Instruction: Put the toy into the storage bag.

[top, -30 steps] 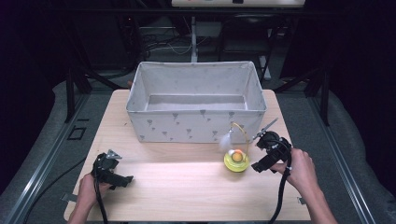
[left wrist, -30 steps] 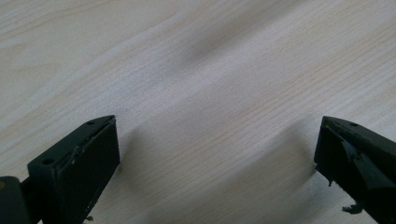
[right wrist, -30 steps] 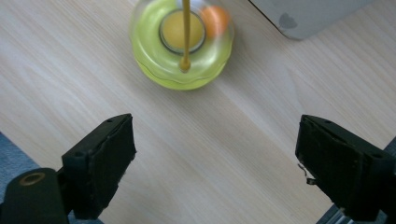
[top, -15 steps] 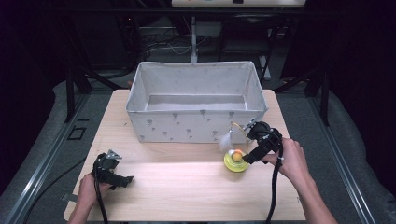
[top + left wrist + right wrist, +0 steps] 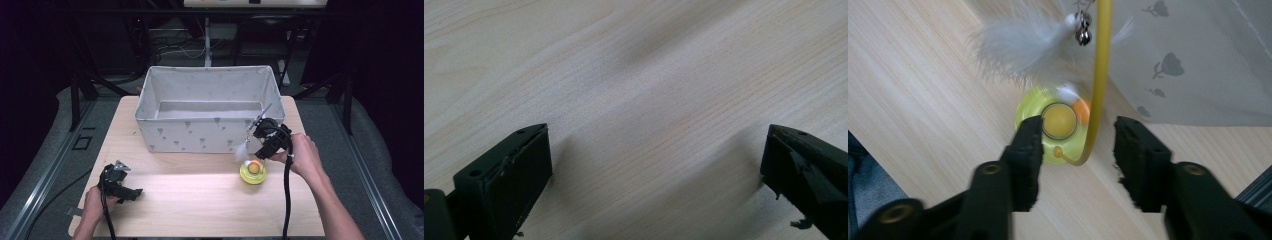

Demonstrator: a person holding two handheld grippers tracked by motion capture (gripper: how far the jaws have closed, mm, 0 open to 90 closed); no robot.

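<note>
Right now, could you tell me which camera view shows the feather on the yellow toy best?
The right gripper view: the white feather is close and large, hanging with a small bell beside the toy's yellow wire. The high view shows it as a small pale tuft by the bin. The left gripper view looks at table wood.

Pale wooden table, grey fabric bin at back, yellow-green toy in front.

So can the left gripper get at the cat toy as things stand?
Probably not without a long move: the left gripper sits across the table from the toy, and the right gripper already straddles its wand.
</note>
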